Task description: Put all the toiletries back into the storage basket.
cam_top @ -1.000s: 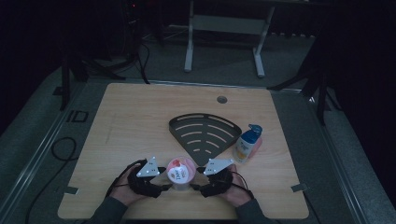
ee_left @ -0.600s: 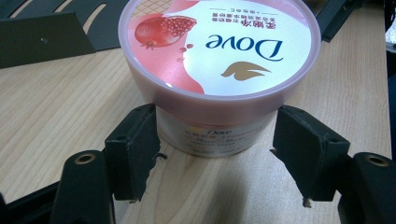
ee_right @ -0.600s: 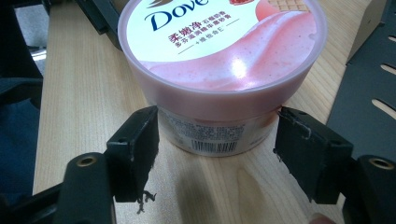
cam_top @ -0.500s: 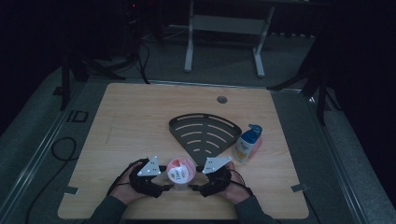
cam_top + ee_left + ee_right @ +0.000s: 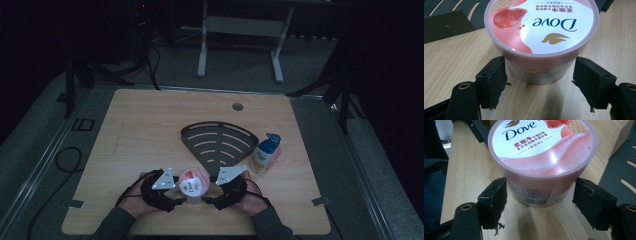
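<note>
Round pink-lidded plastic Dove tub [image 5: 194, 182] with a pomegranate picture sits upright on the light wooden desk [image 5: 145, 130], near its front edge, midway between my two hands. White lower body with a barcode label, seen in the right gripper view [image 5: 541, 157]; lid print reads upside down in the left gripper view [image 5: 541, 30].

Left gripper [image 5: 539, 82]: jaws spread wide, one each side of the tub's base, small gaps visible, not clamping. Right gripper [image 5: 540, 202]: same from the opposite side, jaws open, flanking the tub, not pressing it.

Just behind the tub, a dark fan-shaped slotted metal tray [image 5: 215, 142] lies flat. To its right, a white pump bottle with blue cap and orange label [image 5: 264, 155] stands just beside the tray's edge.
</note>
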`<state>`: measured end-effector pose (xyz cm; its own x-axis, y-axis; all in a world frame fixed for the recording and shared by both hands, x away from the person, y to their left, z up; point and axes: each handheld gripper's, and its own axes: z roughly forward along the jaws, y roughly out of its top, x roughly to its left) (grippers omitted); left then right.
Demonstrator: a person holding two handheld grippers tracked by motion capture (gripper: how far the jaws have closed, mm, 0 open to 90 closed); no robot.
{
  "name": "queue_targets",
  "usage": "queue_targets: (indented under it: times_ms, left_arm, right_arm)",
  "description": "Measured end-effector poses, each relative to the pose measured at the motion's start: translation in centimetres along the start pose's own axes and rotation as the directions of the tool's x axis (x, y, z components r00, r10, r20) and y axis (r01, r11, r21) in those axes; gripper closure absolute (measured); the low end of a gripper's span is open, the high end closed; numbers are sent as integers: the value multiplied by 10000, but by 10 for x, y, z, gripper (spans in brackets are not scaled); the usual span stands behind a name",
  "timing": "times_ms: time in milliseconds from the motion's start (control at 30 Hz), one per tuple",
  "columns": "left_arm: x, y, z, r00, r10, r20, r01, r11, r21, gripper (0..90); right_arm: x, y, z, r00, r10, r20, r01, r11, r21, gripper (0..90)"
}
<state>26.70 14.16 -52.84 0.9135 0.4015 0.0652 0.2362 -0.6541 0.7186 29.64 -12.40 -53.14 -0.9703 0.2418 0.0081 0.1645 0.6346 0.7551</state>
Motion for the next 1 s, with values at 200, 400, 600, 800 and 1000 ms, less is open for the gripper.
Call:
queue_targets:
  times_ms: [200, 400, 600, 800, 1000]
  left_arm:
    - [2, 0, 0, 9998, -161, 132, 161, 9999, -16, 264]
    - [1, 2, -2, 9993, -320, 180, 323, 9993, -187, 262]
    - [2, 3, -2, 9990, -404, 200, 405, 9992, -39, 262]
    - [1, 4, -2, 9990, -392, 211, 393, 9992, -12, 262]
    - [3, 5, -6, 9977, -580, 355, 587, 9981, -198, 262]
  right_arm:
    - [1, 3, -1, 9999, -132, 41, 131, 9997, 203, 271]
    - [1, 4, -1, 9999, -115, 47, 114, 9996, 269, 264]
    - [1, 4, -1, 9999, -123, 68, 120, 9994, 310, 263]
    - [1, 5, -1, 10000, -87, 30, 86, 9994, 330, 263]
    - [1, 6, -5, 10000, -18, -28, 18, 9999, 122, 263]
